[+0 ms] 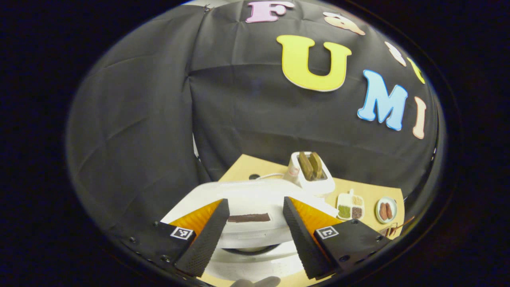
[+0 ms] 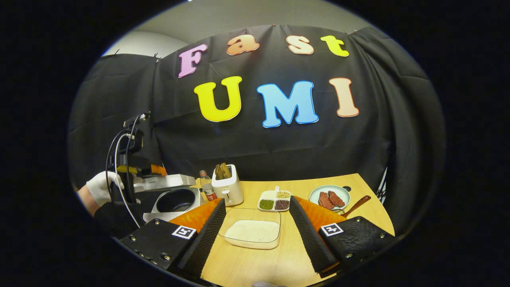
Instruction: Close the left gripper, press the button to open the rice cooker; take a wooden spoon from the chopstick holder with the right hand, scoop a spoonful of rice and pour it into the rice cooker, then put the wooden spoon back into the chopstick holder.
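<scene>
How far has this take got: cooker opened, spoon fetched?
Done: the rice cooker's lid stands raised, inner pot exposed. In hand: nothing; the right gripper is open above the rice dish. Left: fetching the wooden spoon, scooping, pouring, returning it.

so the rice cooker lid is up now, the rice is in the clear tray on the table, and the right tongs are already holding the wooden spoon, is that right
Not quite. The right tongs are open and hold nothing; the right gripper view shows only the clear tray of rice between the fingers. The rest stands: the rice cooker has its lid up in that view.
</scene>
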